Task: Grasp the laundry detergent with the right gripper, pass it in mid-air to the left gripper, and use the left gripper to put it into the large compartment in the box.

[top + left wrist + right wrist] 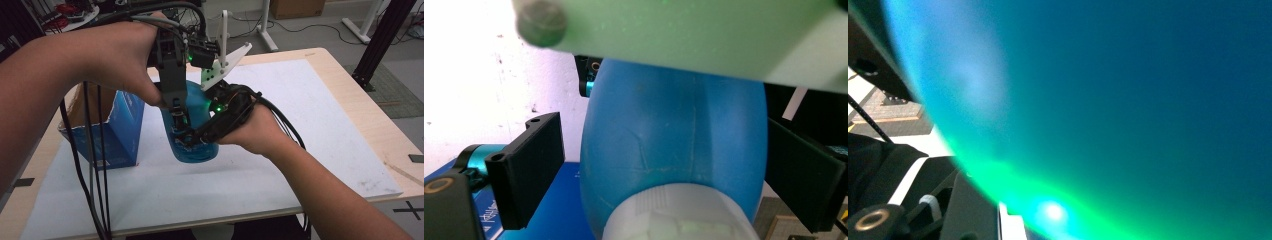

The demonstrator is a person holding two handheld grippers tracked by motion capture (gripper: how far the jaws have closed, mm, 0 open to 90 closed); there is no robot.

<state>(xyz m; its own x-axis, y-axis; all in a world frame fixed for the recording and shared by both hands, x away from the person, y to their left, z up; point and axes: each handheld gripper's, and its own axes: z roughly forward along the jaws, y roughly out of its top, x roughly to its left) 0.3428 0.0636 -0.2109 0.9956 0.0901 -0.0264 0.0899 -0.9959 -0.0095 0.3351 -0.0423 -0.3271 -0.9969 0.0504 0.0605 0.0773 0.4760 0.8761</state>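
Smooth blue bottle [674,135], whitish cap; right fingers clamped on it, left fingers apart

Looks like a lab or robotics test room, not a home. Light wooden table [350,85] with a white sheet [280,150] taped over it as the work surface. Beyond the table: bare grey floor, white stand legs [265,30], a black frame post [385,35], loose cables [310,25], a cardboard box [297,7].
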